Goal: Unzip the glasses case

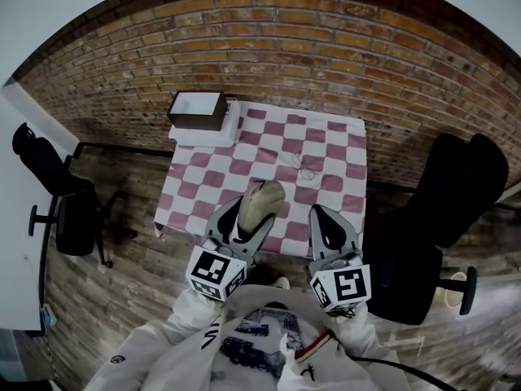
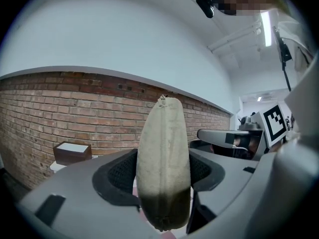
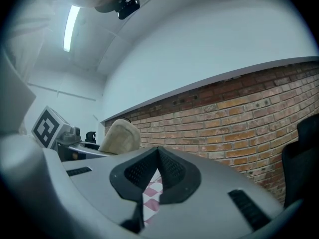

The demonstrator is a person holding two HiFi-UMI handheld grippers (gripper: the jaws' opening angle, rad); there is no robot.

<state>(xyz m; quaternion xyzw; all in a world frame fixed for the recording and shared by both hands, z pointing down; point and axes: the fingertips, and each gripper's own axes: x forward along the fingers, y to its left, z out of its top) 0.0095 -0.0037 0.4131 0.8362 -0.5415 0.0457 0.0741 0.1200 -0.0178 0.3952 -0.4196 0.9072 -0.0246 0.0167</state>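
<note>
Here, closest in: a person's white sweatshirt (image 1: 244,340) fills the bottom of the head view, with a gripper held out on each side.
Left gripper (image 1: 251,214): its jaws are clamped on the beige fabric oval glasses case (image 2: 163,158), with the black pads pressed against both flat sides.
Glasses case: it stands on edge between the left jaws, seam facing the camera, with a small metal zip pull (image 2: 162,101) at the far tip; in the head view it sits over the table's near edge.
Right gripper (image 3: 158,156): its jaws are together with nothing between them, just beside the left gripper but apart from the case.
Table: it is covered in a pink-and-white checked cloth (image 1: 326,137).
On the cloth: thin wire-framed glasses (image 1: 303,164) lie mid-table, and a dark brown open box (image 1: 198,110) sits at the far left corner.
Either side: a black office chair (image 1: 61,194) stands to the left, and another black chair (image 1: 440,218) to the right.
Farthest: a red brick wall (image 1: 269,47).
</note>
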